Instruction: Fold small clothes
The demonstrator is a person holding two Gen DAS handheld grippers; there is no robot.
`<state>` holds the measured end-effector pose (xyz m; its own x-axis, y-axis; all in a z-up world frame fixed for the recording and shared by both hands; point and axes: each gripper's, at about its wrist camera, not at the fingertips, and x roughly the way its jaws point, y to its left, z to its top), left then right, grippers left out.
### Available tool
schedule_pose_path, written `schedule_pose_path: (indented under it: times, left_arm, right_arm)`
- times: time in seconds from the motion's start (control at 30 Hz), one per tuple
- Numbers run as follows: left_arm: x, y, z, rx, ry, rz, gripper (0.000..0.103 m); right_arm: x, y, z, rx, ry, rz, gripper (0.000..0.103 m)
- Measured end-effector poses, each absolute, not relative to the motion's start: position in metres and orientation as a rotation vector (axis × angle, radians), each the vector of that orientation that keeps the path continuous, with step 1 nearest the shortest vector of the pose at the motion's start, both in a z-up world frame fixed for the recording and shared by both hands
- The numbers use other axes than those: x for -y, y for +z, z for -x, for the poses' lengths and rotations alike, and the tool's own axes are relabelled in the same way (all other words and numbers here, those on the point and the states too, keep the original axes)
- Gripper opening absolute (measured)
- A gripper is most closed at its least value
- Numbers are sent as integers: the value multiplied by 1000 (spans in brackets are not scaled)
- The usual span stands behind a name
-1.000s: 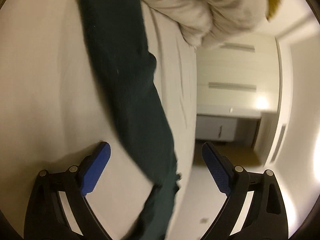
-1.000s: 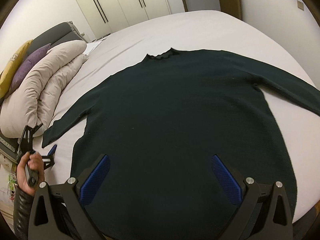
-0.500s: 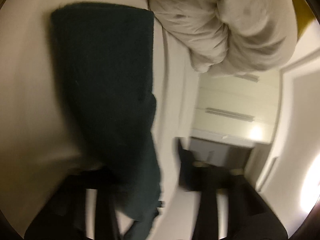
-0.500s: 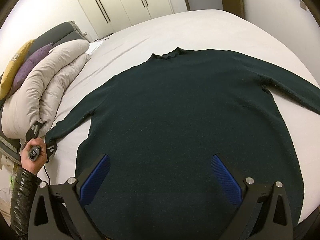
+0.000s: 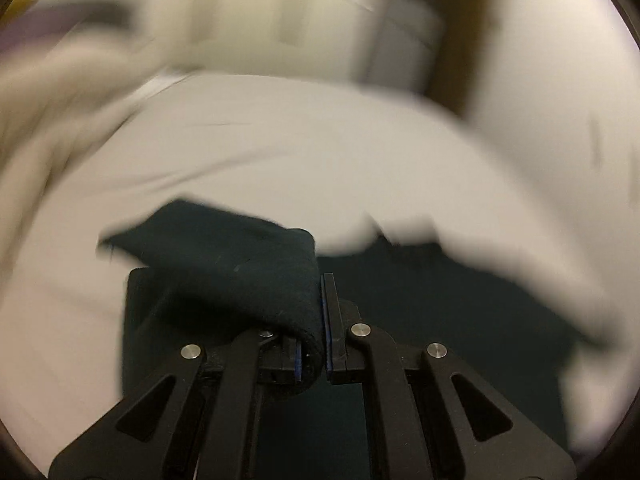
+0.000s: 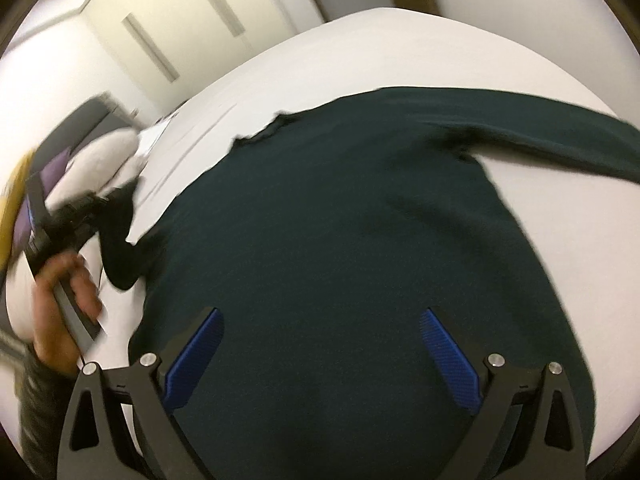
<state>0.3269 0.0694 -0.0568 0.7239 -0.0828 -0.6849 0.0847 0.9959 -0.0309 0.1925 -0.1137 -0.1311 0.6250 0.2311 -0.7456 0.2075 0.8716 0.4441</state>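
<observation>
On the left, the left gripper (image 5: 311, 336) has its blue-padded fingers pinched together on the cuff end of the dark green sweater's sleeve (image 5: 240, 272), which drapes over the left finger and rises clear of the white bed (image 5: 280, 140). From the right wrist camera that same gripper shows at the far left edge in the person's left hand (image 6: 60, 304), the sleeve lifted and bent up off the sheet beside a rolled beige duvet (image 6: 108, 156). Across the middle, the sweater (image 6: 340, 240) lies flat on the bed, collar pointing away, its other sleeve stretched toward the right edge. Over the hem hangs the right gripper (image 6: 322, 356), fingers spread wide apart, gripping nothing; whether it touches the fabric I cannot tell.
</observation>
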Motion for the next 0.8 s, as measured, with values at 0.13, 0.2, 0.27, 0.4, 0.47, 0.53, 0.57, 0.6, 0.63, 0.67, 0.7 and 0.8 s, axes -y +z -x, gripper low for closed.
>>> schedule_pose_path:
  times: [0.13,0.2,0.27,0.4,0.47,0.53,0.57,0.6,0.63,0.67,0.7,0.8]
  left_arm:
    - [24,-142,-318,-863,-119,-390,6]
    - [30,-151,-310,-817,-82,-451,6]
    - [27,-149,-313,-809,-84,-463,6]
    - [42,-158,-302,-786,-76,-526,6]
    - [36,-158,-304,-788,-79,-506,6]
    - [33,-157,-303,-792,-91,-473,6]
    - [42,-156,-295,-791,-99,-457,6]
    - [41,-156,-297,-792,-105,-440,6]
    - [45,-155,-287,-792,-109,-423,6]
    - [46,-154,-283,-791,-113,-406,6]
    - [44,-153,-282,-789,-117,-389,6]
    - [37,-151,-283,-792,-131,-336,6]
  right_arm:
    - [150,-141,-218,-905,1,-585,101]
    - [164,-149,-237,-918,33,-640,101]
    - [168,-157,-259,-936,83,-692,101]
    - [155,-164,-310,-965,228,-772,100]
    - [146,-167,-329,-985,259,-783,100]
    - [139,-173,-346,-1012,250,-802,100]
    - [135,-178,-354,-1032,272,-819,100]
    - [133,-182,-360,-1052,269,-833,100]
    - [130,-185,-367,-1071,241,-846,101]
    - [128,-185,-369,-1068,243,-858,101]
    - [126,-184,-373,-1065,266,-874,100]
    - [114,-184,-384,-1114,314,-898,87]
